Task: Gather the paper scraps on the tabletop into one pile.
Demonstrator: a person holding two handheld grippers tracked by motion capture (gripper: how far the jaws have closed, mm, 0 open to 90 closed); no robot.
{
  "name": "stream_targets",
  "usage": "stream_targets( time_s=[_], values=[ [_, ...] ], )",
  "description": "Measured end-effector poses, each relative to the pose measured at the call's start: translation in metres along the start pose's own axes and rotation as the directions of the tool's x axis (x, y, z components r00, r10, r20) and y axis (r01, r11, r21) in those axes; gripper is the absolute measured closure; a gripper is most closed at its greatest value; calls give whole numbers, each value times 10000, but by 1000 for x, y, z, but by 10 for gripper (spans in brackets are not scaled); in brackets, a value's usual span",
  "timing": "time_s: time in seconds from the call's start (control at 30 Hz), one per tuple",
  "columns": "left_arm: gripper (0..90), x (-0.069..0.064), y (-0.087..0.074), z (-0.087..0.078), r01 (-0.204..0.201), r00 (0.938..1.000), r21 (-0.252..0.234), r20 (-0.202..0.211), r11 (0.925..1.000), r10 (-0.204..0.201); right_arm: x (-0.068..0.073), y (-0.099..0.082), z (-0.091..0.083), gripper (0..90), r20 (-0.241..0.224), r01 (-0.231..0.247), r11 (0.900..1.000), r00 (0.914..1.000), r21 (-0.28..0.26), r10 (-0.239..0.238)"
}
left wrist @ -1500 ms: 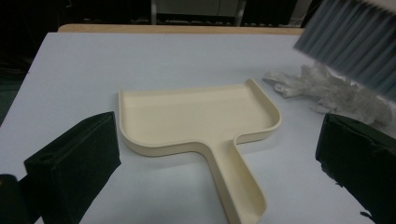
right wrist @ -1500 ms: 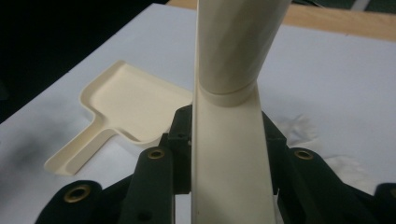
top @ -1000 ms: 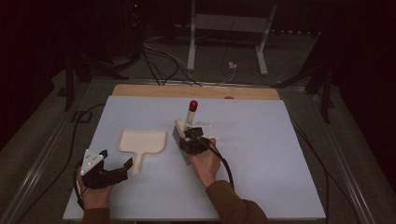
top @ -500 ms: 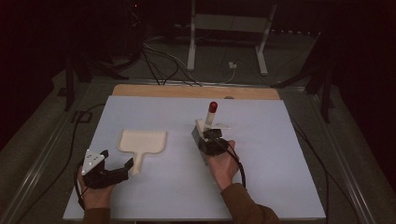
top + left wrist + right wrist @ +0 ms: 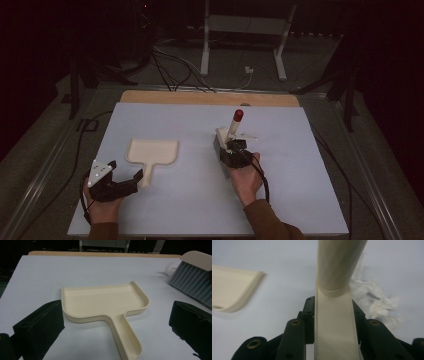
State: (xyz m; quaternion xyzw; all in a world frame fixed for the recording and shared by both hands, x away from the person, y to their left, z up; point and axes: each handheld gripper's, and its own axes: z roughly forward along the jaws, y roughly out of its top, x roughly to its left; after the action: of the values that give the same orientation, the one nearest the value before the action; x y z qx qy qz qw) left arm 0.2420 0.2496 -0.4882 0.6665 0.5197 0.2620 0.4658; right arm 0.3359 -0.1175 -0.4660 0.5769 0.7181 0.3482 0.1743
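Brush point(image 5: 231, 135) clamped by its stiff, light handle in right gripper point(image 5: 235, 154) jaws, right of dustpan point(image 5: 151, 151), beside soft white scraps point(image 5: 382, 305); left gripper point(image 5: 116, 186) jaws wide, flanking dustpan handle, likely best hold.

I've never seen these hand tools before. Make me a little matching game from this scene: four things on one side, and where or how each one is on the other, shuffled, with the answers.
Things
1. dustpan
2. brush
3. left gripper
4. white scrap

States
A. clamped by its cream handle, red tip up
B. lying crumpled on the table beside the brush
C. open, its fingers either side of a cream handle
D. lying flat on the table, held by nothing

Pairs: 1-D, 2-A, 3-C, 4-B
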Motion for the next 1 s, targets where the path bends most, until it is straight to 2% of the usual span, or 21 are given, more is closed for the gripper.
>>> stream_targets(
  time_s=[0.13,0.2,0.3,0.43,0.57,0.7,0.8,0.9,0.97,1.0],
  values=[
    [4,1,0,-1,37,10000,-27,-20,10000,-37,3,4,-7,674,-714,-129,9999,9974,-112,120],
    [4,1,0,0,25,10000,-20,-12,10000,-25,2,8,-10,674,-1210,-214,9997,9925,-126,197],
    [4,1,0,1,33,10000,24,-8,10000,-33,1,15,-13,674,-1867,-35,9999,9824,-141,8],
    [4,1,0,0,35,10000,24,-8,10000,-35,-3,29,-16,674,-2778,97,9995,9605,-296,-175],
    [4,3,-1,0,91,10000,20,-15,10000,-91,-13,46,-24,674,-2946,323,9966,9541,-753,-531],
    [4,2,-1,1,99,10000,25,4,9999,-99,-27,63,-31,673,-2939,481,9904,9521,-1300,-848],
    [4,3,-1,1,126,9999,38,7,9999,-126,-41,73,-35,674,-2674,974,9769,9523,-1901,-1470],
    [4,3,-1,1,119,9999,60,5,9999,-119,-52,79,-34,673,-2172,1856,9517,9461,-2444,-2403],
    [4,2,-1,2,126,9999,86,34,9999,-126,-59,80,-30,674,-1724,2614,9303,9349,-2571,-3103],
    [4,2,-2,2,112,9999,109,28,9999,-112,-61,81,-27,674,-1451,3078,9165,9250,-2554,-3511]
  ],
)
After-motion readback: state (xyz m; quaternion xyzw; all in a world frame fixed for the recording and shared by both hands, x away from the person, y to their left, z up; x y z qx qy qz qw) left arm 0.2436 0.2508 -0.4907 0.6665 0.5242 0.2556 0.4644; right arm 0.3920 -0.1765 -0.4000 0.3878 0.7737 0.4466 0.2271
